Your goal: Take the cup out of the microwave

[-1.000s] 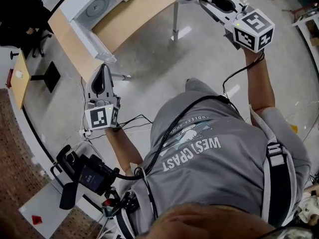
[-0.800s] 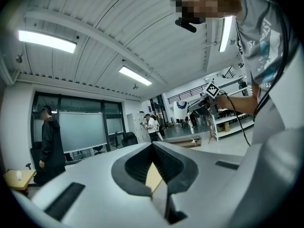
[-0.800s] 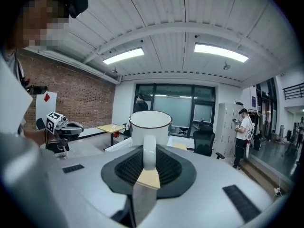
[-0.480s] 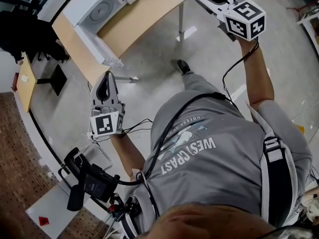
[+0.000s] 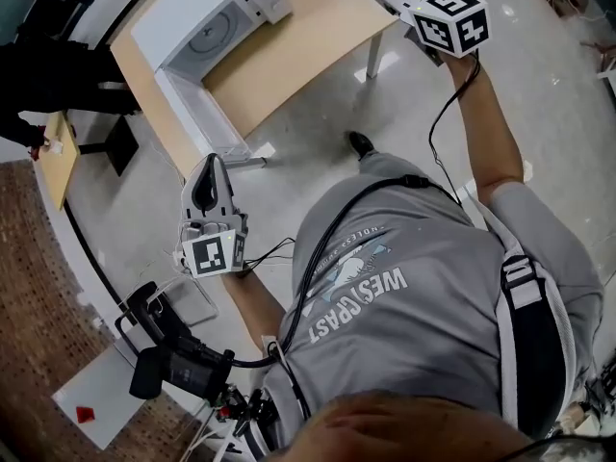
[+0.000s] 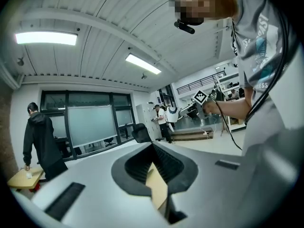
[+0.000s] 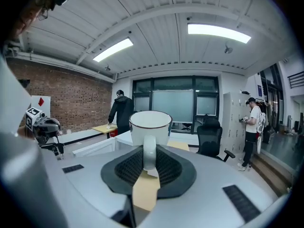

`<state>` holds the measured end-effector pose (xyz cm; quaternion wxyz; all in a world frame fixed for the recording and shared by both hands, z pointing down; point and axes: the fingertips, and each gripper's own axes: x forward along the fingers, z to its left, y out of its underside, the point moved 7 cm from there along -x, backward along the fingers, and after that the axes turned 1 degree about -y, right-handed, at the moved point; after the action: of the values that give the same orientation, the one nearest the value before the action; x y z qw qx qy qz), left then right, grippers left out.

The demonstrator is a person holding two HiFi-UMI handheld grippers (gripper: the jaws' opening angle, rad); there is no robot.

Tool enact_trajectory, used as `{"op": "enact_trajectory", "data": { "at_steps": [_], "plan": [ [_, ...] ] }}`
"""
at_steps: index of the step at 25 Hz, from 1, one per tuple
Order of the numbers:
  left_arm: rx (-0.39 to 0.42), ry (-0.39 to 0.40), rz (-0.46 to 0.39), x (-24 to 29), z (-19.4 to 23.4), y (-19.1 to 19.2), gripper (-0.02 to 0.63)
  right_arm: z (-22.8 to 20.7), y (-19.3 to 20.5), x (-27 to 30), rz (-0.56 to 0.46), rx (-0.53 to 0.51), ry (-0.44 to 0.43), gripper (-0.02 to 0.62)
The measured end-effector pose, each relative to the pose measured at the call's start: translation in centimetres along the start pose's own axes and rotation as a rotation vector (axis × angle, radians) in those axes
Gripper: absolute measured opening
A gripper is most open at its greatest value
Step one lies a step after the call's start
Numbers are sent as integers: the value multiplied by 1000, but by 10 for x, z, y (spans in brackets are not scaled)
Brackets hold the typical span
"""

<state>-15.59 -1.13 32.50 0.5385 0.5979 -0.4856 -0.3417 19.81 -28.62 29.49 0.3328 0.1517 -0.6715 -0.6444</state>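
Right gripper (image 7: 148,152): was clamped on the white cup (image 7: 150,123) by its handle.
Left gripper (image 6: 153,149): jaws together, empty.
Risk: the handle-only hold looked liable to pivot and slip.

Open-plan office or lab workspace, ribbed white ceiling with strip lights (image 7: 218,33), exposed brick wall (image 7: 71,96), glass-walled rooms (image 7: 175,106), black swivel chair (image 7: 209,137), wooden-topped table (image 5: 289,65) bearing a white microwave (image 5: 207,32), polished grey floor (image 5: 318,133), person (image 7: 120,109) standing at a desk.

Head view: from above you, steeply down onto the floor (image 5: 318,114) and table (image 5: 289,56). Gripper views: close behind each jaw pair, roughly level; both share the windows (image 6: 90,125).
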Motion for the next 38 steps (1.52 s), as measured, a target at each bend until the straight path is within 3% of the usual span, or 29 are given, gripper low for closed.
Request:
{"op": "enact_trajectory", "data": {
  "at_steps": [10, 17, 20, 23, 32, 38],
  "plan": [
    [-34, -77, 55, 117, 18, 0, 44, -121, 38, 167, 118, 44, -80, 69],
    [-53, -133, 124, 149, 20, 7, 44, -170, 85, 264, 214, 76, -121, 69],
    [-86, -160, 168, 169, 25, 5, 44, -194, 107, 307, 274, 112, -116, 69],
    [-83, -146, 196, 204, 45, -6, 44, -230, 102, 347, 335, 102, -83, 69],
    [-41, -133, 238, 175, 34, 12, 44, -207, 193, 389, 400, 144, -77, 69],
    [-81, -129, 252, 179, 28, 13, 44, -208, 219, 404, 428, 117, -99, 69]
  ]
}}
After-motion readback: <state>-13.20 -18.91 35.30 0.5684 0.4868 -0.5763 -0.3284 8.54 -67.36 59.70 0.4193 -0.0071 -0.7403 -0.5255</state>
